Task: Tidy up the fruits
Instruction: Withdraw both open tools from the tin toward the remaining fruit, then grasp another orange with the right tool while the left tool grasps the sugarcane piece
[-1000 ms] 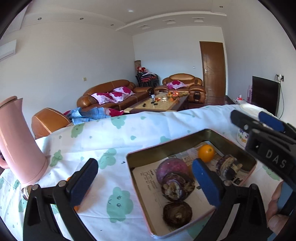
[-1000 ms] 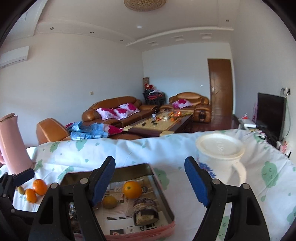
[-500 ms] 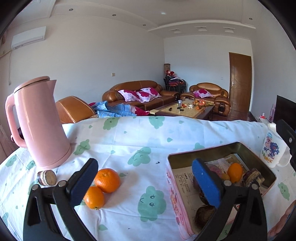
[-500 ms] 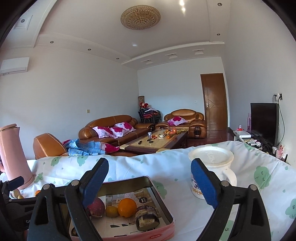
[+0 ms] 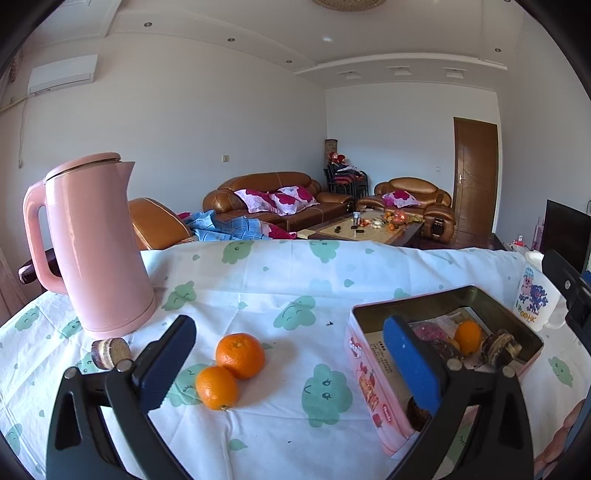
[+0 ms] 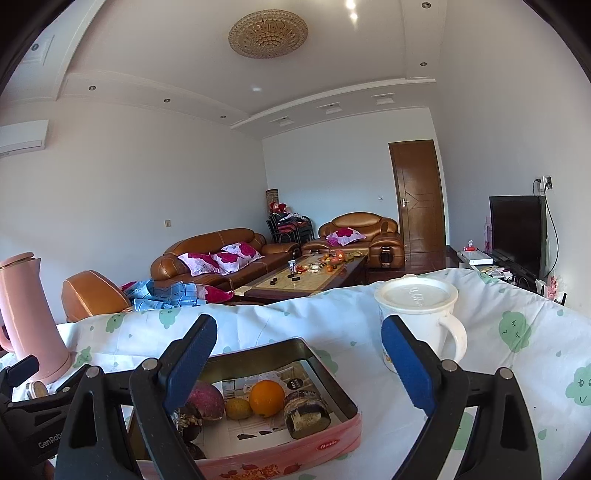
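Room: white walls and ceiling, round ceiling lamp (image 6: 268,34), brown leather sofa (image 5: 275,201) with pink-flowered cushions, matching armchair (image 6: 364,236), low coffee table (image 6: 314,275), brown door (image 6: 417,195), dark television (image 6: 517,234) at right.
Bench: covered by a white cloth (image 5: 280,291) printed with green cloud faces; it carries everything below.
Pink kettle (image 5: 94,240): upright at the bench's left, lid on.
White mug (image 6: 419,319): lidded, handle to the right, right of the tin.
Tin (image 6: 325,443): open, pink-sided, paper-lined; holds an orange (image 6: 266,398), a purple round fruit (image 6: 207,400), a yellowish fruit (image 6: 238,408) and dark brown pieces.
Loose oranges (image 5: 240,355): two, touching, on the cloth between kettle and tin.
Small round brown piece (image 5: 110,352): at the kettle's base.
Left gripper (image 5: 288,363): jaws wide, nothing between the pads, aimed at the loose oranges.
Right gripper (image 6: 299,363): jaws have just been opening, now wide and empty, above the tin.
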A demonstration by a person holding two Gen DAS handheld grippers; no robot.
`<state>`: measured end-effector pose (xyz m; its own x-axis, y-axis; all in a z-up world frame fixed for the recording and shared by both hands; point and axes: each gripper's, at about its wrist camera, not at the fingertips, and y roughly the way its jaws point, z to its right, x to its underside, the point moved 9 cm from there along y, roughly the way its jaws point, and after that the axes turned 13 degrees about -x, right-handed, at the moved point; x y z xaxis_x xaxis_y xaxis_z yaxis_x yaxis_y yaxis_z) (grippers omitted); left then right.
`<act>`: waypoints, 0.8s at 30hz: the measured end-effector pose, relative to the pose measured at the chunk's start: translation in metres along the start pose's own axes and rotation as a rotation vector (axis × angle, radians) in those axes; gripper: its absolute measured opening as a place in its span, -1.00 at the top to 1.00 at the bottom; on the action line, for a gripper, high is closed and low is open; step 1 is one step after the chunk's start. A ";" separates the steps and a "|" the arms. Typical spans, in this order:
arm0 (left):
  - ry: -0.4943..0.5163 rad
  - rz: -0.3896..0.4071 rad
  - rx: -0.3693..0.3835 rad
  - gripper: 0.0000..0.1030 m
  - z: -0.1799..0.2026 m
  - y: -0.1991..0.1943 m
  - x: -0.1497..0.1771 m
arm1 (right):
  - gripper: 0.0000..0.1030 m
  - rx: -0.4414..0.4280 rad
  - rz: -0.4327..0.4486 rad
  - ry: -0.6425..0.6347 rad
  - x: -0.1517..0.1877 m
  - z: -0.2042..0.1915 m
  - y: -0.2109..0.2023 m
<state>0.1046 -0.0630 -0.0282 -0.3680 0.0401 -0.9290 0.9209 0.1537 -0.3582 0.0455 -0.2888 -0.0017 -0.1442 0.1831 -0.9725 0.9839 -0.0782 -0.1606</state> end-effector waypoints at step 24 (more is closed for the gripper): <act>-0.008 -0.007 -0.036 -1.00 -0.071 0.017 0.003 | -0.78 -0.069 -0.095 -0.051 0.026 -0.096 0.010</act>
<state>0.1099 0.0102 -0.0308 -0.3730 0.0316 -0.9273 0.9132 0.1893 -0.3609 0.0615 -0.1906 -0.0118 -0.2407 0.1366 -0.9610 0.9702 0.0050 -0.2423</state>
